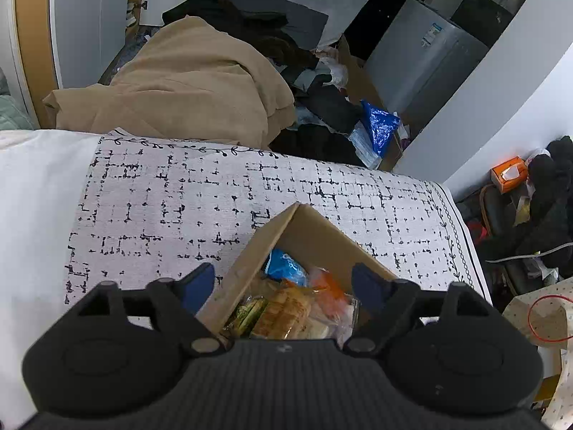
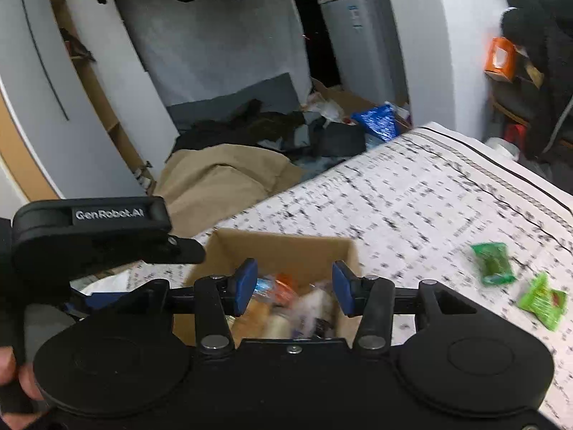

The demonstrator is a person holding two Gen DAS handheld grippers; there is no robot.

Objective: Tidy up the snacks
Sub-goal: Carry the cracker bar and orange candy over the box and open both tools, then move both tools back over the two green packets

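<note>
Both the left gripper (image 1: 284, 283) and right gripper (image 2: 294, 288) are held open and empty above the mostly filled cardboard box (image 2: 229, 247); two green packets (image 2: 494, 263) are left out on the cloth, probably last to be packed.

left gripper (image 1: 283, 283) held wide open over cardboard box (image 1: 304, 229) | box corner framed between the blue fingertips (image 1: 198, 281) | blue packet (image 1: 286, 265), orange packet (image 1: 327, 283), wrapped buns (image 1: 283, 313) seen piled inside | box sat on black-and-white patterned cloth (image 1: 172, 208)
</note>
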